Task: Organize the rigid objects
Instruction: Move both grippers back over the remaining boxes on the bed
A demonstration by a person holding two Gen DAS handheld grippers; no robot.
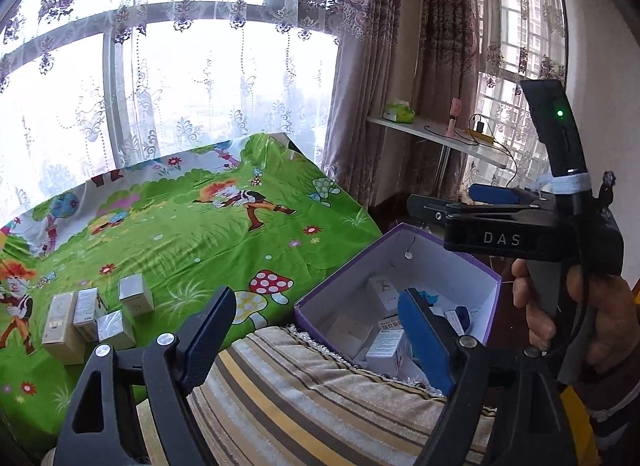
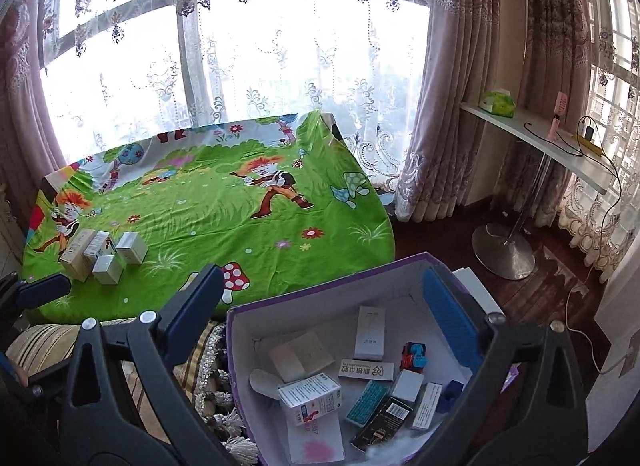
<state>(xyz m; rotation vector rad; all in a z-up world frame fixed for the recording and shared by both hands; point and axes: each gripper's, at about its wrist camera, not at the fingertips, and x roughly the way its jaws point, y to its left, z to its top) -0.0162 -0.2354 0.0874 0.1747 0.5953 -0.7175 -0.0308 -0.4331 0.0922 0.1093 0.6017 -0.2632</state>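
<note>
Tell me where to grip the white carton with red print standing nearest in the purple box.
Grip the white carton with red print across its two long side faces, descending from above; it sits inside the purple box, whose walls block sideways approaches.

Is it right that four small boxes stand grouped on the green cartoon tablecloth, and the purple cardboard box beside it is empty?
Not empty: the right wrist view shows the purple cardboard box holding many small cartons. Four small boxes do stand grouped on the green cartoon tablecloth.
</note>
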